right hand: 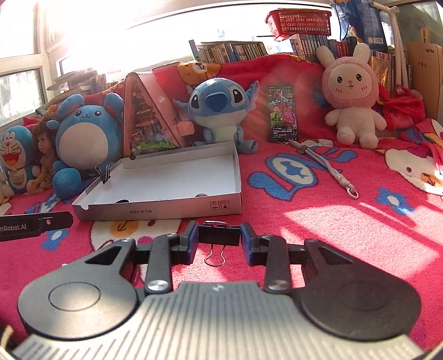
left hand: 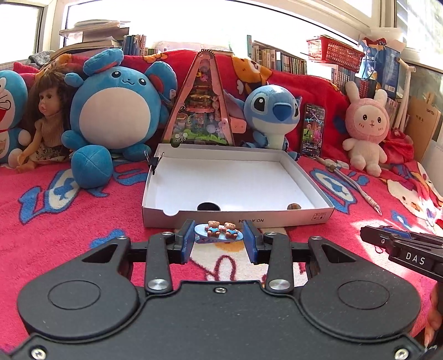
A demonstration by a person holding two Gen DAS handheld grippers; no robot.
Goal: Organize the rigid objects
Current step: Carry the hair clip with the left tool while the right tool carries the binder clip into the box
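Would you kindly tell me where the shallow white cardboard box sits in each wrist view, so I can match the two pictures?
Left wrist view: the shallow white cardboard box sits centre frame, just beyond the left claw.
Right wrist view: the box sits left of centre, beyond and left of the right claw.
Shared landmark: the blue big-eared plush toy behind the box's far right corner.

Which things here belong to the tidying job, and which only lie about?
For the job:
- hair clip in left claw
- binder clip in right claw
- white box

Lying about:
- plush toys, e.g. pink rabbit
- doll
- phone
- red basket
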